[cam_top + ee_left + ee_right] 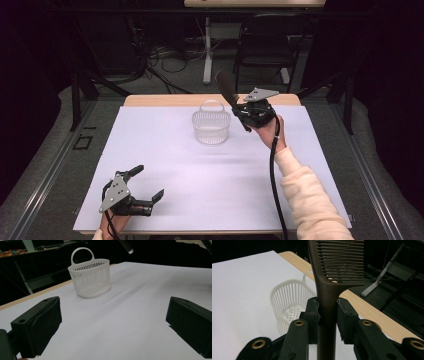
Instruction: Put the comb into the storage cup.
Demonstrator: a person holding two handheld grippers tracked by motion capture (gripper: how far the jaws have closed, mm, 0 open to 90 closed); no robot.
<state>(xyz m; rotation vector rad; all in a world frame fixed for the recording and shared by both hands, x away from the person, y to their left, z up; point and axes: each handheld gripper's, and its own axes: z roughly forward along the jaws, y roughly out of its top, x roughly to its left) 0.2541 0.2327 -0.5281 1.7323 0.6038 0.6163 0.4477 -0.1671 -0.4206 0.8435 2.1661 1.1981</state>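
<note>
A dark brown comb [329, 287] stands between the jaws of my right gripper [327, 312], which is shut on its handle just below the teeth. In the high view the right gripper [246, 116] is held above the table just right of a white slotted basket [211, 126], and the comb [227, 91] slants up and to the left over the basket's right side. My left gripper [148, 183] rests at the near left of the table, open, with nothing between its jaws. It faces the basket [90, 277] across bare paper.
White paper [200, 175] covers most of the wooden table [150, 100]. Beyond the far edge are a dark chair [265, 47], a white table leg [207, 50] and cables on the floor. Rails run along both sides.
</note>
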